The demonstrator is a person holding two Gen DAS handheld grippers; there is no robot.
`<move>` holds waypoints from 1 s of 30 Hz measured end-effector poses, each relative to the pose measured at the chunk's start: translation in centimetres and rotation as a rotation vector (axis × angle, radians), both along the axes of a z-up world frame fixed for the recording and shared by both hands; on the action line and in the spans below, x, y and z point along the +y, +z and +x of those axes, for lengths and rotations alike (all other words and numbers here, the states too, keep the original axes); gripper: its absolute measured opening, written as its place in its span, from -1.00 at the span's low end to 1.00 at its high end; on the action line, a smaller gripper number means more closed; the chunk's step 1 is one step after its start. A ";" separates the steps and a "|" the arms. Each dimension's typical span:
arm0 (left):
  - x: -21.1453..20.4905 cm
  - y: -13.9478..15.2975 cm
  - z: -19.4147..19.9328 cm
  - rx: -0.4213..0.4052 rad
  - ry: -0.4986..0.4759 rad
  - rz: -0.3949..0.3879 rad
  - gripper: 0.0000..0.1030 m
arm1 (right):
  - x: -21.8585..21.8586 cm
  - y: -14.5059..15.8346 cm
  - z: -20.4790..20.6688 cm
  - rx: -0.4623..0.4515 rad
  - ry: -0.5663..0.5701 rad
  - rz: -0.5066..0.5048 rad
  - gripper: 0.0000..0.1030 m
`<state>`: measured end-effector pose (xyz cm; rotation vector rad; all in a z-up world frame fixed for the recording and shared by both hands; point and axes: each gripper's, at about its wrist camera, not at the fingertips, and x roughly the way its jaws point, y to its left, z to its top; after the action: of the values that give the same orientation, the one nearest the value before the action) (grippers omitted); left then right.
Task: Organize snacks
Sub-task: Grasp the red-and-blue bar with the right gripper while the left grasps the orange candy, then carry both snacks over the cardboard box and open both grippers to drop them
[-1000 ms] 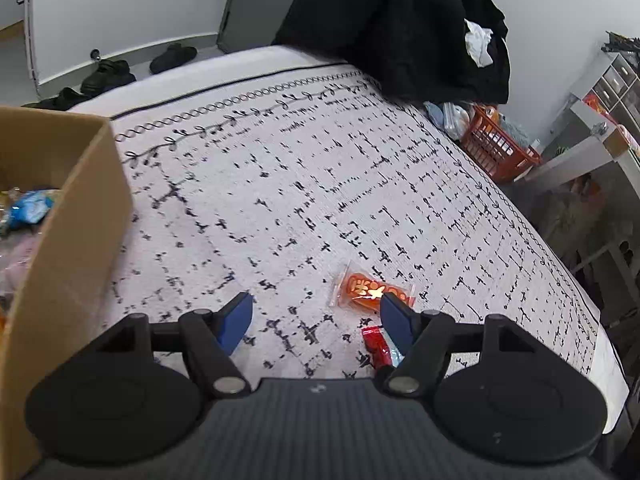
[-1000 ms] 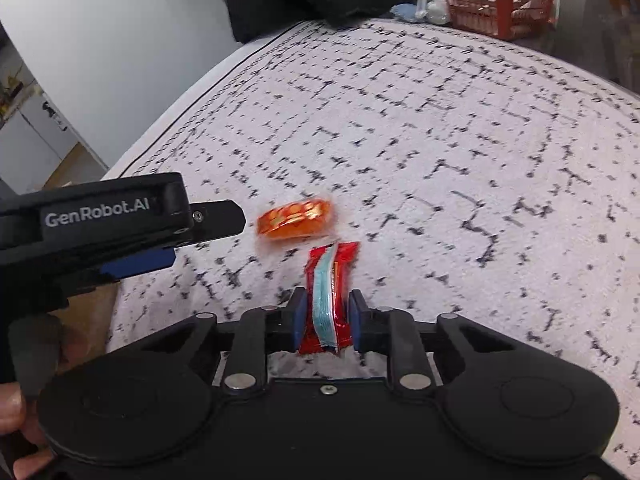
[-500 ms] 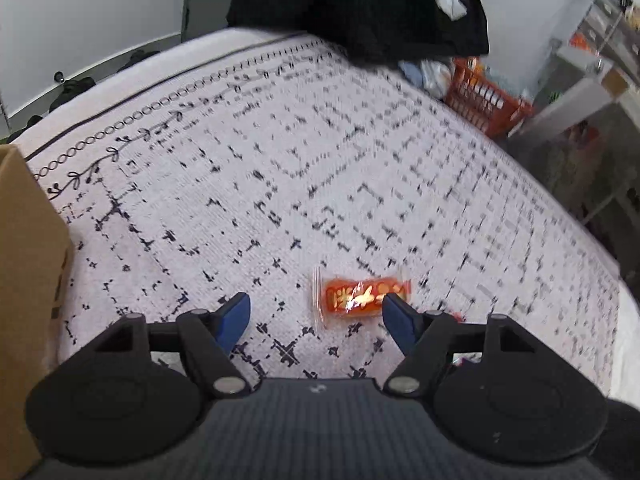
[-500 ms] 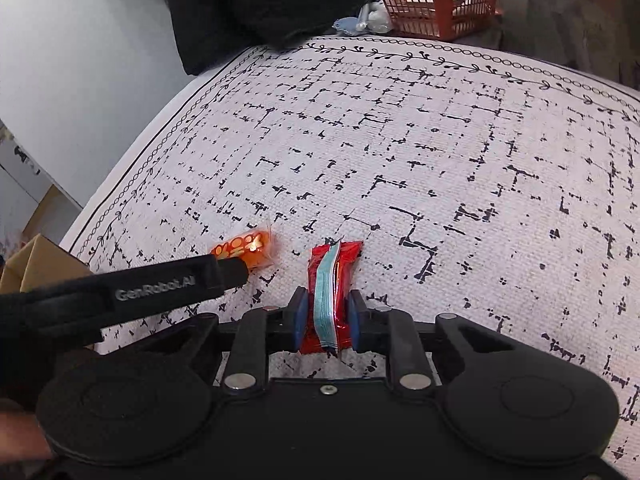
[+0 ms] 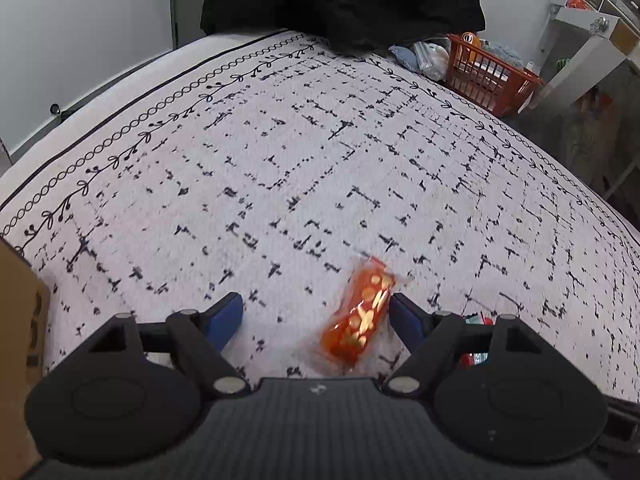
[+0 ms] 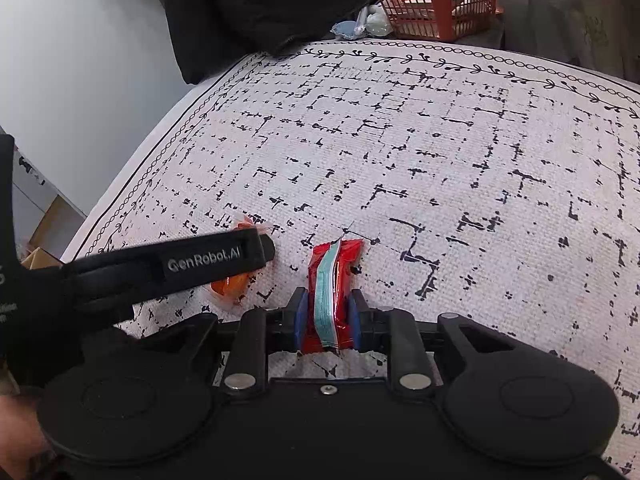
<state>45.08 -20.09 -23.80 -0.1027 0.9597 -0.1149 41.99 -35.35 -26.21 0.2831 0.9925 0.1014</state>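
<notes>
Compared with a second back, the left gripper (image 5: 316, 316) had swung in over the orange snack packet (image 5: 359, 316), which used to sit further ahead by the right fingertip and now lay between the spread fingers, right up against the right one; its jaws had just been opening wider, pads not squeezing anything. The cardboard box (image 5: 18, 320) had slid almost out of the left wrist view, only a corner left at the edge. The right gripper (image 6: 325, 316) hadn't really changed, fingers pinching the red snack packet (image 6: 332, 276) with the teal stripe. The patterned bedspread (image 5: 280, 160) was wide open ahead, with the black clothing (image 5: 340, 0) and orange basket (image 5: 492, 76) way off past its far edge. The right wrist view showed the left gripper's finger covering most of the orange packet; the left view showed it whole but only slivers of the red one.
</notes>
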 end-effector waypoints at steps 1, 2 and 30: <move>-0.1 0.0 0.0 -0.003 -0.003 -0.004 0.50 | 0.0 0.0 0.1 -0.001 0.001 -0.002 -0.54; -0.2 0.0 0.0 -0.007 -0.007 -0.011 0.43 | 0.1 -0.1 0.2 -0.003 0.003 -0.004 -0.54; 6.6 8.6 -7.8 -0.053 0.140 -0.083 -0.64 | 6.6 8.4 -3.5 -0.205 0.136 0.032 -0.60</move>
<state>37.32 -13.46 -15.18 -0.2414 0.8921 -0.0283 38.51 -28.76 -17.85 0.2295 0.8066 0.2655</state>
